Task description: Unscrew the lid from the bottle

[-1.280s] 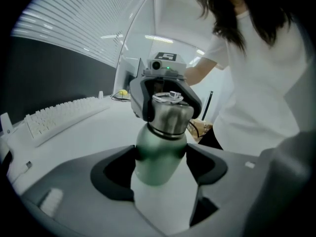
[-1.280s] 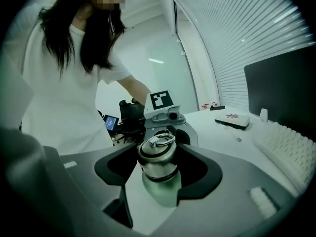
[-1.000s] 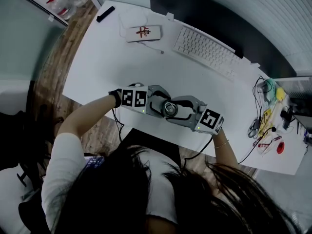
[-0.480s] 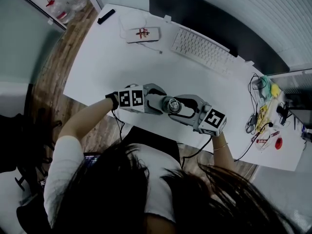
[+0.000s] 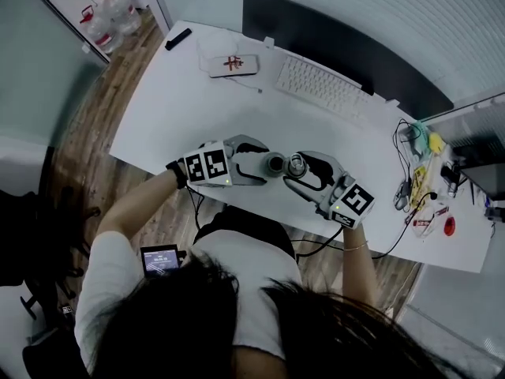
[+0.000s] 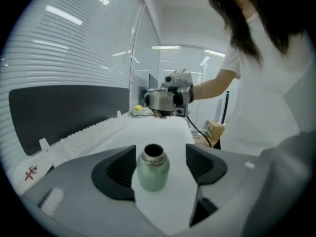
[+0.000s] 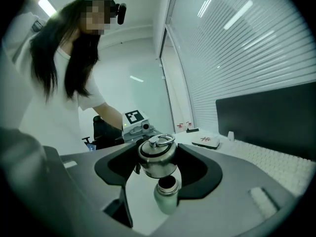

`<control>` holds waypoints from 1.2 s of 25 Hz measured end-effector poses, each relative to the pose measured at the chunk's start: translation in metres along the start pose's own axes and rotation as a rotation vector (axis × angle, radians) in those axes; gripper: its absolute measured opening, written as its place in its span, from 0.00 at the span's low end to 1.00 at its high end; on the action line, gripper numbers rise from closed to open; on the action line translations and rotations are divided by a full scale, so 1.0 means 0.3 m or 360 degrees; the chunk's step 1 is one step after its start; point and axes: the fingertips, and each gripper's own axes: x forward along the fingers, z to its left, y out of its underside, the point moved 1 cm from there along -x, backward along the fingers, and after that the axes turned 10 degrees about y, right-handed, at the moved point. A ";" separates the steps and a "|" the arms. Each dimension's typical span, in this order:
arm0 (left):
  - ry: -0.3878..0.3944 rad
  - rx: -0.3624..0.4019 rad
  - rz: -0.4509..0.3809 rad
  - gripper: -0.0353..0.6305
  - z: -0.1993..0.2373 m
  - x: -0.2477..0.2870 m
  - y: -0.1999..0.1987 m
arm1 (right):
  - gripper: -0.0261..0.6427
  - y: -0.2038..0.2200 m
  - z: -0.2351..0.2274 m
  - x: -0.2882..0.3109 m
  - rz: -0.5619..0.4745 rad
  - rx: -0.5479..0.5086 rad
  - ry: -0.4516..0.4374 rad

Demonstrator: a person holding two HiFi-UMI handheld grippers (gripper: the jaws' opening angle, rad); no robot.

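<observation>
A green steel bottle (image 5: 274,163) stands upright near the table's front edge, its mouth uncovered. My left gripper (image 5: 264,166) has its jaws on either side of it. In the left gripper view the bottle (image 6: 153,170) stands between the dark pads with bare table showing on its right side, so this gripper (image 6: 160,162) is open. My right gripper (image 5: 296,166) is shut on the round steel lid (image 5: 297,164), just right of the bottle. In the right gripper view the lid (image 7: 157,157), with its ring handle, hangs above the open bottle (image 7: 167,194).
A white keyboard (image 5: 323,85) and a dark monitor (image 5: 339,42) lie at the back of the white table (image 5: 181,109). A white box (image 5: 233,65) and a black remote (image 5: 177,39) sit back left. Cables and small items (image 5: 422,188) crowd the right end.
The lid has come off the bottle: my right gripper has carried it a little to the right, and the bottle's mouth now shows. The left gripper has stayed by the bottle.
</observation>
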 end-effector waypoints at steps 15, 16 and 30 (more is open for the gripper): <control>-0.0586 0.0003 -0.0457 0.50 0.089 -0.161 -0.325 | 0.42 -0.236 -0.092 -0.210 -0.0434 0.0109 0.0747; -0.0628 -0.0017 -0.0494 0.49 0.094 -0.175 -0.340 | 0.42 -0.247 -0.094 -0.221 -0.0463 0.0128 0.0793; -0.1181 -0.0126 -0.0686 0.31 0.103 -0.312 -0.487 | 0.42 -0.281 -0.117 -0.317 -0.0521 0.0065 0.1267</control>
